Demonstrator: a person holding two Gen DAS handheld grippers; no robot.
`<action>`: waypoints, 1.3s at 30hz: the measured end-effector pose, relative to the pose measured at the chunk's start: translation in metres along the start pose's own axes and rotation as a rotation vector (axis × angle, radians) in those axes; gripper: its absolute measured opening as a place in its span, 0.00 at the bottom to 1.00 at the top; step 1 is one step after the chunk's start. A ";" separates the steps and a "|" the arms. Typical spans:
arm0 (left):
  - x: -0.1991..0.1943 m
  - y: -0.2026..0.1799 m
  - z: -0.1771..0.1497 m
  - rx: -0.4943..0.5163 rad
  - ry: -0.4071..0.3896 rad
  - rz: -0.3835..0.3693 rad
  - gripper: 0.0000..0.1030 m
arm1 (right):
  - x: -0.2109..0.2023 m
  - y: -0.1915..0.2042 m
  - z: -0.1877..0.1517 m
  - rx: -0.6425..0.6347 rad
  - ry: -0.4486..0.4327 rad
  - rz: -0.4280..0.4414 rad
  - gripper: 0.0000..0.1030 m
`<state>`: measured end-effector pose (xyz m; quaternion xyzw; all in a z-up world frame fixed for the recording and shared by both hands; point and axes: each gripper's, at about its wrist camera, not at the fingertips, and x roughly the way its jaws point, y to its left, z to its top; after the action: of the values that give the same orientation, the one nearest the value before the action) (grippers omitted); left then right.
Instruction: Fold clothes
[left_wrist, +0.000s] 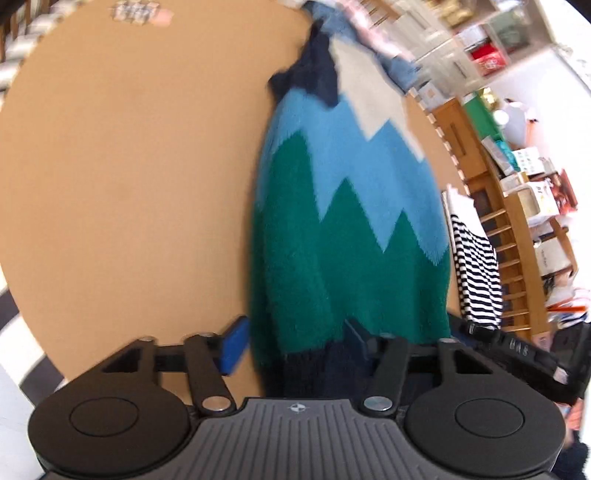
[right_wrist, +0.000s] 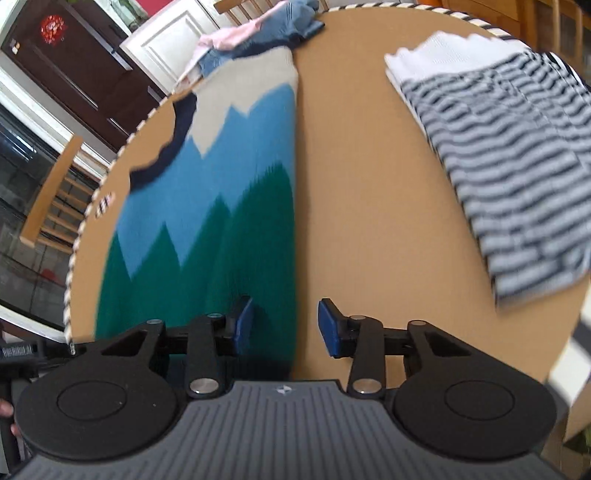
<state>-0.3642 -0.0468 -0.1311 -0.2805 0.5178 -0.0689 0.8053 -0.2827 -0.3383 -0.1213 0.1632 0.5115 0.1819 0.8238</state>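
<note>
A knit sweater (left_wrist: 351, 229) with green, light blue, cream and navy zigzag bands lies folded lengthwise on the round tan table (left_wrist: 129, 166). My left gripper (left_wrist: 295, 343) is open, its blue pads either side of the sweater's near navy hem. In the right wrist view the same sweater (right_wrist: 221, 206) lies left of centre. My right gripper (right_wrist: 286, 325) is open at the sweater's near right edge, left pad over the green band, right pad over bare table (right_wrist: 369, 206).
A folded striped garment (right_wrist: 509, 177) on a white one lies at the table's right; it also shows in the left wrist view (left_wrist: 476, 266). A pile of blue and pink clothes (right_wrist: 258, 33) sits at the far edge. Wooden chairs (left_wrist: 517, 258) and shelves surround the table.
</note>
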 end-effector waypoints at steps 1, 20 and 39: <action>0.002 -0.004 -0.001 0.050 -0.007 0.035 0.39 | 0.000 0.002 -0.008 -0.018 -0.002 -0.014 0.39; 0.020 0.048 -0.020 -0.269 0.111 -0.348 0.94 | 0.004 -0.067 -0.046 0.467 0.249 0.484 0.61; 0.038 0.029 -0.040 -0.215 0.206 -0.305 0.19 | -0.010 -0.051 -0.048 0.424 0.224 0.355 0.24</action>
<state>-0.3874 -0.0527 -0.1890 -0.4313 0.5532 -0.1624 0.6939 -0.3233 -0.3841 -0.1573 0.3977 0.5891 0.2292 0.6651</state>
